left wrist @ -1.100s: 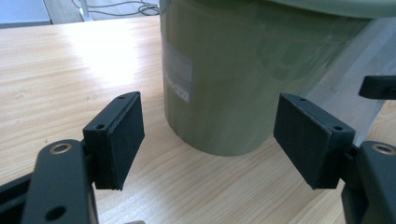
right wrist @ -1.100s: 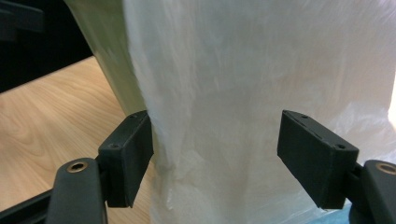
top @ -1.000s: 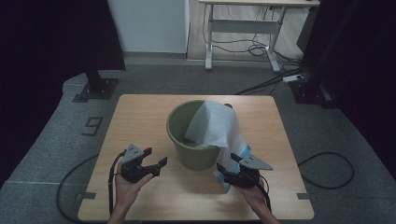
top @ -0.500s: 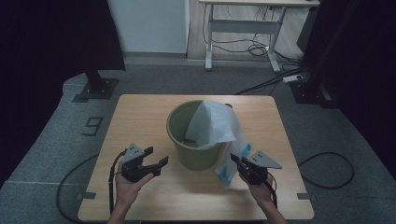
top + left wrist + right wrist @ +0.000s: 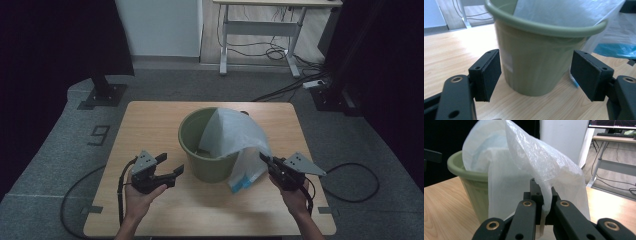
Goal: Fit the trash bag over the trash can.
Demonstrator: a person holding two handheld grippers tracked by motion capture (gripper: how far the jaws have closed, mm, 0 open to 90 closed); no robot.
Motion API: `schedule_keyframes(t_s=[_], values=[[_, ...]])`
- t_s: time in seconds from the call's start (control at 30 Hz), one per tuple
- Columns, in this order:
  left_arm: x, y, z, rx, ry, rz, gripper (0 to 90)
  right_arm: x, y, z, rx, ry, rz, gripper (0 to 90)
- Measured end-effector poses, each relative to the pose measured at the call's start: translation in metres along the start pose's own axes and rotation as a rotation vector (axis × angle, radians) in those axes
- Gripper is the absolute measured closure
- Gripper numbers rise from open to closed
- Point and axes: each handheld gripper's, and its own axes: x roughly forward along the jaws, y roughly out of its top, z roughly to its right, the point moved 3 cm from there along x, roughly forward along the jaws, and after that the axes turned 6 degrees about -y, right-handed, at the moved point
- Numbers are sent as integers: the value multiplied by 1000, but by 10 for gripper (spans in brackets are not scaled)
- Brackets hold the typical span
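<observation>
The right gripper (image 5: 544, 212) pinches an edge of the white plastic bag (image 5: 231, 134), which hangs half in the green bucket (image 5: 200, 162) on the tabletop (image 5: 150, 125). The left gripper (image 5: 169, 166) is open, near the bucket, holding nothing.

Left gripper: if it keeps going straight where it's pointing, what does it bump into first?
Most likely the green bucket. The left gripper is open and points at the bucket's side wall, which stands right ahead between its jaws, with just bare table before it.
</observation>
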Motion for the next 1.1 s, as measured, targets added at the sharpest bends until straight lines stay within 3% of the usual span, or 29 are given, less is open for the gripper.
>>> schedule_keyframes(t_s=[0.27, 0.37, 0.43, 0.5, 0.6, 0.9, 1.0, 1.1], values=[[5, 13, 13, 25, -44, -9, 230, 11, 9, -8, -1, 26, 9, 867], [7, 15, 17, 32, -51, -13, 229, 17, -1, -17, -11, 29, -54, 578], [7, 16, 18, 34, -52, -12, 229, 21, -19, -25, -12, -4, -87, 451], [7, 15, 20, 36, -53, -15, 229, 23, -29, -29, 9, -5, -109, 350], [7, 14, 20, 34, -51, -21, 229, 25, -35, -33, 15, -1, -123, 324], [7, 13, 20, 35, -36, -7, 234, 50, -53, -44, 34, -21, -189, 309], [7, 14, 21, 41, -39, -5, 234, 54, -59, -42, 44, -37, -197, 464], [7, 15, 20, 41, -44, -8, 234, 57, -60, -37, 64, 4, -191, 671]])
